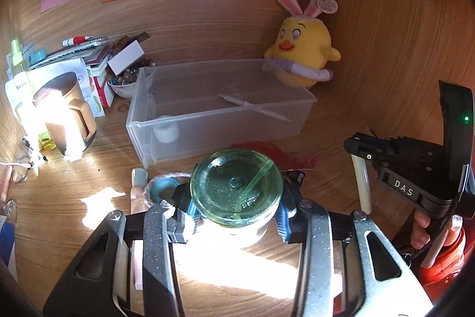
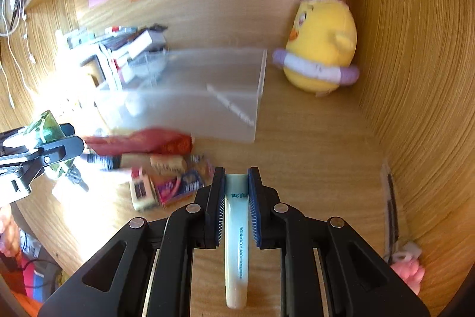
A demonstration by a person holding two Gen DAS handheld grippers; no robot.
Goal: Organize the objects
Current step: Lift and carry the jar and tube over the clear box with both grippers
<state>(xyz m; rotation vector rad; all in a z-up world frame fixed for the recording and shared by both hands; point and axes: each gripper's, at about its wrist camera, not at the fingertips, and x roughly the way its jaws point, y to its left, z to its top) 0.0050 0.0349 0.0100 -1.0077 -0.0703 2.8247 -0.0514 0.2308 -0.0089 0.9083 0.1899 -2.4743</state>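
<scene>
The left gripper [image 1: 236, 216] is clamped on a round green glass jar [image 1: 236, 187], just before the clear plastic bin [image 1: 219, 109]. The right gripper [image 2: 236, 207] pinches a slim pale tube [image 2: 236, 242] (printed, smooth), also before that bin.

My right gripper [image 2: 236, 198] squeezed a pale tube [image 2: 236, 239] tight. The clear box [image 2: 207, 97] sat at twelve o'clock. The yellow chick toy [image 2: 323, 49] stood at one o'clock. My left gripper [image 2: 44, 150] held a green jar [image 2: 44, 127] at nine o'clock.
</scene>
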